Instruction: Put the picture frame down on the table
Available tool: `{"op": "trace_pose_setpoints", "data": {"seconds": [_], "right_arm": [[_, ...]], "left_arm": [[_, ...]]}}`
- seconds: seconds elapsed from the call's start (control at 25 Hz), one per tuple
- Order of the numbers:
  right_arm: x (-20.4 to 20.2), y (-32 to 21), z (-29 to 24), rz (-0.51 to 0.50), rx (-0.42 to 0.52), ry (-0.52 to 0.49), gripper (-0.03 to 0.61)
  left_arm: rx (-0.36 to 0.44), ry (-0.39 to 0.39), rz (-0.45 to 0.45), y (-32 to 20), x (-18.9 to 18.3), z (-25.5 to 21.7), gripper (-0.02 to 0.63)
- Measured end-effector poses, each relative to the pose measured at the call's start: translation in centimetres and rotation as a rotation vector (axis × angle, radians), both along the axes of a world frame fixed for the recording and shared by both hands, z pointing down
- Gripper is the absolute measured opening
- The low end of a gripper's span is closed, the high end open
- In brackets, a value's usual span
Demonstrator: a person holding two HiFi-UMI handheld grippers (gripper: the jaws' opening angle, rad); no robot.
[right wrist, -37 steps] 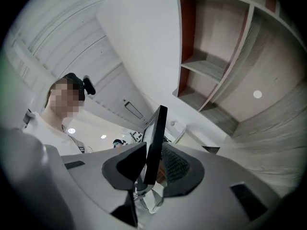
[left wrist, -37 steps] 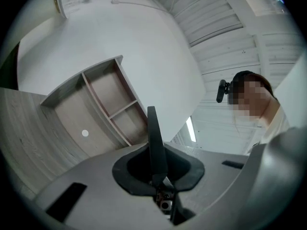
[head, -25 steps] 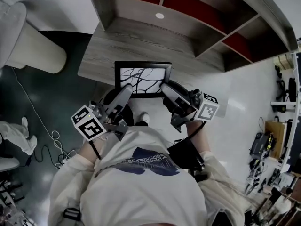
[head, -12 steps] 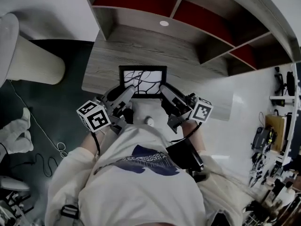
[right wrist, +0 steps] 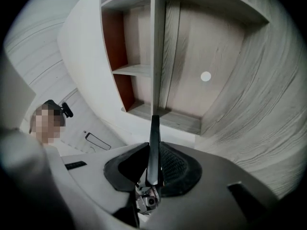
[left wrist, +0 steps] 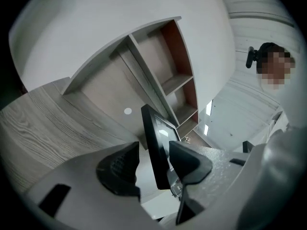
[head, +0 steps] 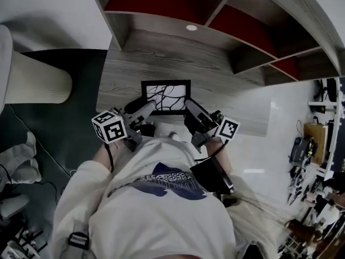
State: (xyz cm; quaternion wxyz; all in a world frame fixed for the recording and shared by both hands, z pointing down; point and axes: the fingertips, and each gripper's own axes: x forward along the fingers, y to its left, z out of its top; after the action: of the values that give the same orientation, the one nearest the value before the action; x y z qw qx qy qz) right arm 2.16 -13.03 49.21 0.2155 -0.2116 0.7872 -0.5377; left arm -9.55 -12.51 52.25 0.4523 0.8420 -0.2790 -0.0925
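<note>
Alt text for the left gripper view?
The jaws of the left gripper, just opened wide, stand either side of a black picture frame seen edge-on, a gap beside one pad. Behind: grey wood-grain table and a shelf unit with red-backed compartments.

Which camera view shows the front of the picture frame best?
The head view: the picture frame shows most of its front, with the branch drawing. The left gripper view sees it slantwise; the right gripper view, only its thin edge.

Wood shelves [head: 161,1], dk floor [head: 75,124]
</note>
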Motion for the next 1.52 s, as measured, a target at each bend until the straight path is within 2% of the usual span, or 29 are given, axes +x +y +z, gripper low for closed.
{"op": "trace_pose_setpoints", "data": {"seconds": [0.44,0.76,0.84,0.92,1.04,1.24,1.52], "right_arm": [[0.5,0.0,1.0,0.077,-0.047,0.036,0.066],[0.1,-0.4,-0.1,0.073,-0.128,0.112,0.066],[-0.2,-0.7,1.0,0.064,-0.150,0.139,0.066],[-0.5,-1.2,4.6,0.053,-0.175,0.174,0.066],[-0.7,-2.0,9.9,0.039,-0.209,0.222,0.066],[-0.9,-2.6,13.3,0.058,-0.251,0.241,0.066],[-0.5,-1.4,12.6,0.056,-0.279,0.283,0.065]], "left_arm": [[-0.047,-0.142,0.047,-0.9,-0.5,2.2,0.189],[-0.125,-0.307,0.096,-0.8,-0.3,1.8,0.189],[-0.147,-0.349,0.104,-0.9,-0.5,3.0,0.187],[-0.170,-0.379,0.100,-1.6,-0.8,6.7,0.187],[-0.201,-0.398,0.096,-2.6,-0.9,11.7,0.187],[-0.241,-0.419,0.103,-2.9,-1.5,15.0,0.187],[-0.265,-0.450,0.105,-1.3,-1.5,13.9,0.187]]}}
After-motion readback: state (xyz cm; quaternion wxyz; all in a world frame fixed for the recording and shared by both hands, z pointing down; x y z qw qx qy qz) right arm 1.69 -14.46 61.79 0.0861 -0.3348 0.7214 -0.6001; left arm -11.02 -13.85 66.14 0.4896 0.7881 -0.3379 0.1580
